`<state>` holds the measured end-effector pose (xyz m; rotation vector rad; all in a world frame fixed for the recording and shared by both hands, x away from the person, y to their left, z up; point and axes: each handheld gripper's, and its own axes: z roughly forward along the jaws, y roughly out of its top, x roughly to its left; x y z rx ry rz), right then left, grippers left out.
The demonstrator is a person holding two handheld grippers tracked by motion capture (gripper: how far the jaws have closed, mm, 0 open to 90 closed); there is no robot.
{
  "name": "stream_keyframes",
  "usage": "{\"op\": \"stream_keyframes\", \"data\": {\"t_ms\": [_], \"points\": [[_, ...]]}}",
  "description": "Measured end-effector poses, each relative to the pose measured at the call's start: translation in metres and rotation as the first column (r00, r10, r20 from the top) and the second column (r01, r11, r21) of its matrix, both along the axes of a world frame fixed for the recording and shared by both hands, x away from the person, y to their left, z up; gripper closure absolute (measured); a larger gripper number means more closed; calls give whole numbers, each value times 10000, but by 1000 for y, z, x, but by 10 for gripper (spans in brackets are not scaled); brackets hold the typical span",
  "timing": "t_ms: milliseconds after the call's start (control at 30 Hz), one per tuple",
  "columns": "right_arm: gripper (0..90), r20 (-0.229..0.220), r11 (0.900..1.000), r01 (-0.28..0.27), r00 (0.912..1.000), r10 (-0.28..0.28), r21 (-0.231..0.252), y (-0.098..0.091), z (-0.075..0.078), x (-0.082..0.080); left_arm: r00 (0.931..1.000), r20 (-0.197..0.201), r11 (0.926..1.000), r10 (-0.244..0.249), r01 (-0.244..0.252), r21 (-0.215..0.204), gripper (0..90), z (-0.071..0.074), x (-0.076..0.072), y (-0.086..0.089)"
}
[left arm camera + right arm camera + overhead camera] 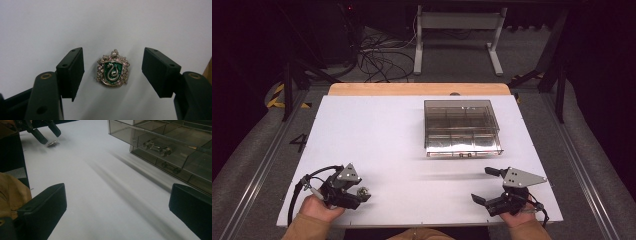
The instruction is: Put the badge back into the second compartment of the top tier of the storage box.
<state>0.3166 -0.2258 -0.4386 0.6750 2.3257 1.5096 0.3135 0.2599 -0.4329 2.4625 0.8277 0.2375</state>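
my left tool [113, 72] sits over the white table [382, 135] with its jaws part open; between them lies a small crest badge [113, 68], silver-edged with a green shield and a coiled silver snake; the badge rests flat on the table, roughly midway between the two black pads, with a clear strip of white on either side of it; neither pad touches it, so i have hold of nothing; in the high view the same left tool [357, 192] is at the near edge of the table, my hand behind it, and the badge [362, 190] shows as a small glint right at its tip; from the right gripper view i can see that badge [52, 143] far off, just ahead of the left tool's dark jaws.

my right tool [117, 205] is wide open, its two jaws well apart with bare table between them and nothing gripped; in the high view the right tool [486, 185] also sits at the near edge, well apart from the left one; ahead of it and a little to one side stands a clear smoky plastic compartment box [462, 127]; in the right gripper view the box [160, 135] shows its dividers, and a small clear glassy piece [157, 147] lies in one of the near compartments; what it is i cannot tell.
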Motion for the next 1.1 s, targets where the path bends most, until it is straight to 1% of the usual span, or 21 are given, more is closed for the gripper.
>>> {"op": "stream_keyframes", "data": {"t_ms": [67, 100, 167, 333, 500, 633, 733, 767, 800, 833, 1100], "points": [[19, -26, 10000, 4, 10000, -3, 27, 0, 0, 0, 10000, -5, 10000, -35, 35, 59, 368, -1, 0, -1], [19, -30, 10000, -2, 10000, 2, 30, 0, 0, 0, 9999, -69, 9999, -73, 74, 77, 378, -1, 0, -1], [19, -37, 10000, -20, 10000, 20, 6, 0, 0, 0, 9999, -65, 9997, -114, 115, 206, 409, -2, 0, -1], [18, -66, 10000, -74, 10000, 74, -6, 1, -1, 0, 9994, -287, 9992, -173, 184, 368, 457, -3, 0, -3], [18, -84, 9999, -106, 9999, 106, 20, 0, -1, 1, 9997, -172, 9980, -184, 194, 605, 478, -4, 1, -5], [18, -97, 9999, -114, 9999, 114, 30, 0, -1, 1, 9997, -207, 9965, -146, 162, 820, 485, -7, 1, -7], [18, -94, 9999, -128, 9999, 129, 21, 1, -1, 1, 9995, -283, 9972, -106, 127, 741, 505, -7, 1, -7], [18, -102, 9999, -132, 9999, 132, 18, 1, -1, 1, 9995, -287, 9974, -161, 181, 695, 531, -7, 1, -7], [18, -102, 9999, -132, 9999, 132, 18, 1, -1, 1, 9995, -276, 9975, -155, 173, 688, 531, -7, 1, -7], [18, -103, 9999, -135, 9999, 135, 20, 1, -1, 1, 9995, -266, 9975, -148, 166, 686, 560, -7, 1, -7], [18, -108, 9999, -139, 9998, 139, 8, 1, -1, 1, 9996, -244, 9976, -132, 148, 680, 568, -7, 1, -7]]}}
